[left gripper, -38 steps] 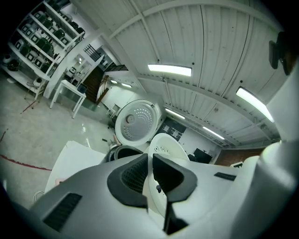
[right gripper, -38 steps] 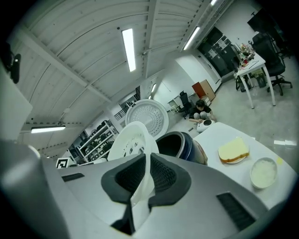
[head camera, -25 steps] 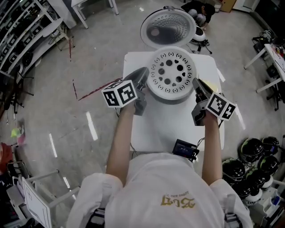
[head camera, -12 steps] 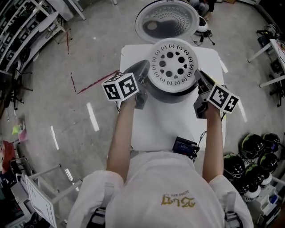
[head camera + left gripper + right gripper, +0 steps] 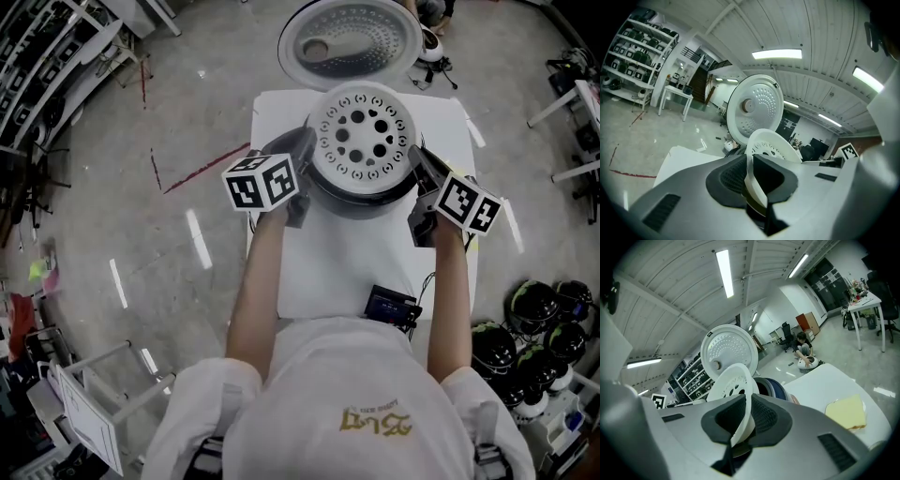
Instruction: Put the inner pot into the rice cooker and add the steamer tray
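A white round steamer tray (image 5: 361, 142) with many holes hangs just over the dark rice cooker body (image 5: 361, 204) on the white table (image 5: 337, 272). At the tray's left rim my left gripper (image 5: 305, 161) is shut on it; the rim (image 5: 751, 178) sits between the pads. On the opposite rim my right gripper (image 5: 418, 171) grips the tray (image 5: 733, 380); its jaws have just been opening a little, with the rim still between the pads. The cooker's open lid (image 5: 349, 42) stands behind. Whatever is inside the cooker is hidden under the tray.
A black device (image 5: 392, 306) with a cable lies at the table's near edge. A yellow pad (image 5: 846, 412) lies on the table to the right. Several dark helmet-like things (image 5: 534, 328) sit on the floor at the right, and shelving (image 5: 42, 84) stands far left.
Both grippers have carried the tray away from the person and lower, from over the table's middle to just above the cooker body.
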Tool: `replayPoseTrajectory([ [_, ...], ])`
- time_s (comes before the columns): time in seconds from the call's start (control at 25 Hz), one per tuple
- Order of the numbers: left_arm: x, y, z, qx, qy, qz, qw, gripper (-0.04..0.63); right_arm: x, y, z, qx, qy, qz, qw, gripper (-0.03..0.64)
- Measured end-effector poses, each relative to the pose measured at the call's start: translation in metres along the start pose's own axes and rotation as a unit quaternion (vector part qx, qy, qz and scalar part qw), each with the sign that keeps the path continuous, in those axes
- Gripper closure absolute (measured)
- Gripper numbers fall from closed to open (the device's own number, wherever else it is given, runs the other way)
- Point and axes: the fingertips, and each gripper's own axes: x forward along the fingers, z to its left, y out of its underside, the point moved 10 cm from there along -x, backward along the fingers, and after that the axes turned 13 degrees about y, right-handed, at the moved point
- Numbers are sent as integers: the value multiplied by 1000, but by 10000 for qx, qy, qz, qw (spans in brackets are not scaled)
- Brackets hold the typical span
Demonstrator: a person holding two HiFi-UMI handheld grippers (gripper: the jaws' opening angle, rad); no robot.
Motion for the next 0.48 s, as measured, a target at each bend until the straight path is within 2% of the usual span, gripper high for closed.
replayPoseTrajectory([
  [0.24,3,2,1,247,-180,163,9994,540,3,3,1,-109,29,62,9999,561],
  [0.48,8,4,-3,676,-445,402,9959,529,7,4,3,-639,187,77,9978,544],
])
